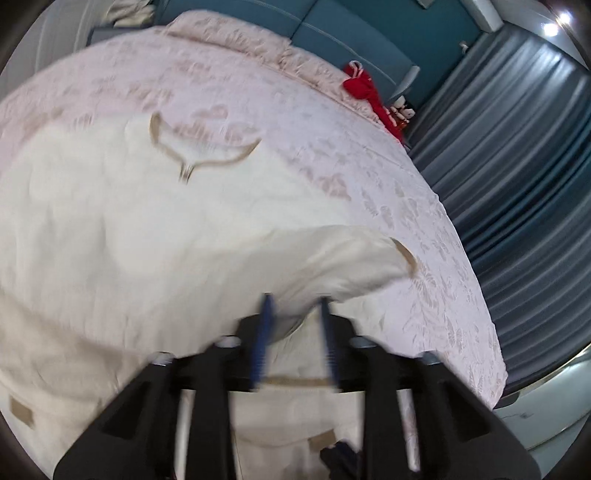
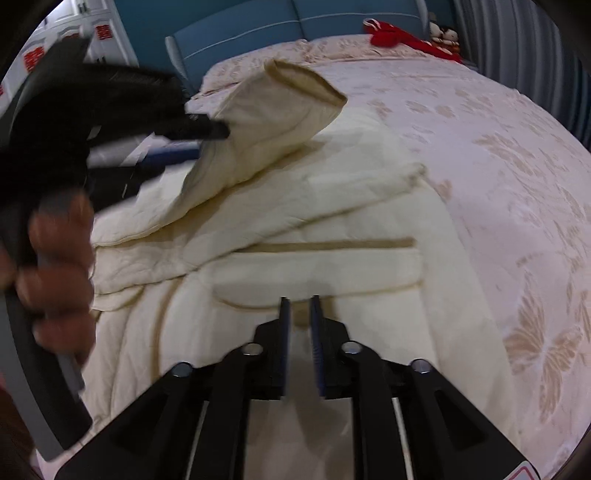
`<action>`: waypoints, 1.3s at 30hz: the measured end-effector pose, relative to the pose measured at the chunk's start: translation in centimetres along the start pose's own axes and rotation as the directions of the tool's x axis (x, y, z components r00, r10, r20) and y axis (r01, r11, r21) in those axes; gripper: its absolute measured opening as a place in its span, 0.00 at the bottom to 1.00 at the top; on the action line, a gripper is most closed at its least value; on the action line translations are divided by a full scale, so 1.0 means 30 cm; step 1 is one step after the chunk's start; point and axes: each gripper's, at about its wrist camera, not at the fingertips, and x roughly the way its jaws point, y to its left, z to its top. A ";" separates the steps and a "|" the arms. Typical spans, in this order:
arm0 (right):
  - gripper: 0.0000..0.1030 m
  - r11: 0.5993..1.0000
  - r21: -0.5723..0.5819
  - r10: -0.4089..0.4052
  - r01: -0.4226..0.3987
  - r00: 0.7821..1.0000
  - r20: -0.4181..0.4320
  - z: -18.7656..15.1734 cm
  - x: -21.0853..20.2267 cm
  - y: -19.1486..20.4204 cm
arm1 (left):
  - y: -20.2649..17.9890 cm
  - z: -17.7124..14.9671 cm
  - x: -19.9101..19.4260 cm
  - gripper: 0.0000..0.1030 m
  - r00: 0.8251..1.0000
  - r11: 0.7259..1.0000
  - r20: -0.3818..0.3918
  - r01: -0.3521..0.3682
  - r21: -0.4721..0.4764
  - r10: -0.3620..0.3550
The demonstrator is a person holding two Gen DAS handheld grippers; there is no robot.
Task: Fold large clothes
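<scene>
**Cream robe spread on a bed, one sleeve raised**

Setting: a bed with a pale pink floral bedspread (image 2: 498, 155), backed by a teal padded headboard (image 2: 258, 22); grey-blue curtains (image 1: 517, 177) hang along one side.

Left gripper (image 1: 293, 301): the blue-padded fingers (image 1: 266, 317) are clamped on a fold of the sleeve (image 1: 332, 258). In the right wrist view the same gripper (image 2: 221, 130) enters from the left, pinching the sleeve (image 2: 273, 122) and holding it above the rest of the garment, its tan-trimmed cuff (image 2: 306, 79) open toward the headboard. The person's hand (image 2: 55, 266) grips the handle at the left edge, blurred.

Right gripper (image 2: 299, 301): fingers (image 2: 284, 325) stand narrowly apart, with cream cloth seen in the gap; whether they grip it cannot be told. They lie just at the lower edge of a tan-trimmed pocket (image 2: 317, 269).

Garment: the cream robe (image 2: 295, 206) lies flat on the bedspread, its tan-piped collar (image 1: 192, 155) toward the headboard.

Beyond: a red cloth (image 2: 391, 33) and small plush toys (image 2: 443, 35) rest near the headboard, well apart from the robe.
</scene>
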 end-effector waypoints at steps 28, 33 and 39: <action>0.03 0.995 0.052 0.081 -0.089 0.987 0.138 0.406 0.027 0.009 | 0.815 0.129 -0.350 0.11 0.960 0.834 0.200 -0.055 -0.549 0.194; 0.02 0.999 -0.015 0.050 -0.048 0.982 0.185 0.400 -0.005 0.005 | 0.772 0.099 -0.397 0.10 0.932 0.875 0.229 -0.151 -0.460 0.281; 0.02 1.000 0.026 -0.002 0.002 1.000 0.004 0.270 0.222 -0.068 | 0.836 0.032 -0.253 0.09 0.930 0.857 0.114 -0.269 -0.439 0.350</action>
